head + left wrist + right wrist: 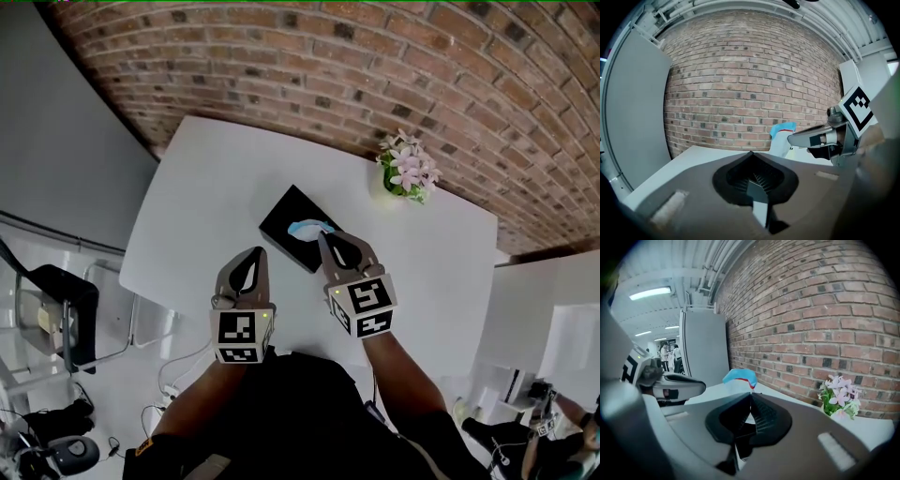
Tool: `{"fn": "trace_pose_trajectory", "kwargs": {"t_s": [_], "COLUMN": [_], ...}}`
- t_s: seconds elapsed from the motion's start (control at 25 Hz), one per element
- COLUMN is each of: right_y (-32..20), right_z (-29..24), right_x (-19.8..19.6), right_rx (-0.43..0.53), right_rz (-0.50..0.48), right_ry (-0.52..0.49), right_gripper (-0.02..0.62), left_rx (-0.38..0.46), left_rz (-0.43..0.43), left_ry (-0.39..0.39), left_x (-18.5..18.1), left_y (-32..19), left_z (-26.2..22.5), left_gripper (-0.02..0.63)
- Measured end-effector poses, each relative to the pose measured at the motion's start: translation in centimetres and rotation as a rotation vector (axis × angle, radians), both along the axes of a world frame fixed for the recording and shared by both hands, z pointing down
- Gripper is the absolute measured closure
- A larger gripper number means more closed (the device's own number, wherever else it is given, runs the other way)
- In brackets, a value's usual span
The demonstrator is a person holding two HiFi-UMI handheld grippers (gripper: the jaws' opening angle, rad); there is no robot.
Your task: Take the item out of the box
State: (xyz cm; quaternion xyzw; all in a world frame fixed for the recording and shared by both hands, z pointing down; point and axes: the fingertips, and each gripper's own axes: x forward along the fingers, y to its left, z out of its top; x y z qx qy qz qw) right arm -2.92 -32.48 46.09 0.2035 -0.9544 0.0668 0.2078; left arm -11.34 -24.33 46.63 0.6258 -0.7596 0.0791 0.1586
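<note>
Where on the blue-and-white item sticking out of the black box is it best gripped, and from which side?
Grip the blue-and-white item by the part standing up out of the black box, coming from above on the person's side; only that part is clear of the box. The right tongs are shut on it there.

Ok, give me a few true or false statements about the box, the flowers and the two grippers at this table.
1. The flat black box lies on the white table. True.
2. The pot of pink flowers stands to the left of the box in the head view. False: it stands to the right, near the brick wall.
3. The right gripper has its jaws shut on the blue-and-white soft item sticking out of the box. True.
4. The left gripper has its jaws clamped on the box. False: they are shut on nothing, short of the box.
</note>
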Motion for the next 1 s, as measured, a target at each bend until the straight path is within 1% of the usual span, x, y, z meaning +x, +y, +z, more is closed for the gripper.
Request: {"fn": "trace_pose_trajectory", "kwargs": {"t_s": [0.16, 0.28, 0.52, 0.76, 1.0], "right_y": [1.5, 2.9, 5.7, 8.7, 11.0], "right_z": [-1.7, -2.2, -2.3, -2.8, -2.5], "right_x": [1.5, 2.7, 4.4, 5.0, 5.0], "right_rx": [0.012, 0.007, -0.001, -0.011, -0.022], "right_rz": [-0.002, -0.012, -0.036, -0.055, -0.05], "right_ry": [-0.031, -0.052, -0.059, -0.065, -0.069], "right_gripper": [0.591, 0.592, 0.592, 0.591, 0.591], "left_rx": [0.01, 0.014, 0.026, 0.023, 0.047], "left_rz": [-0.018, -0.04, -0.074, -0.077, -0.053], "left_ry": [0.003, -0.024, -0.036, -0.028, -0.031], "left_x": [2.0, 3.1, 4.8, 5.7, 5.8], "left_y": [1.6, 2.9, 5.3, 6.7, 7.7], "left_z": [-1.2, -2.0, -3.2, -3.9, -4.9], "left_gripper": [0.601, 0.601, 0.601, 0.601, 0.601]}}
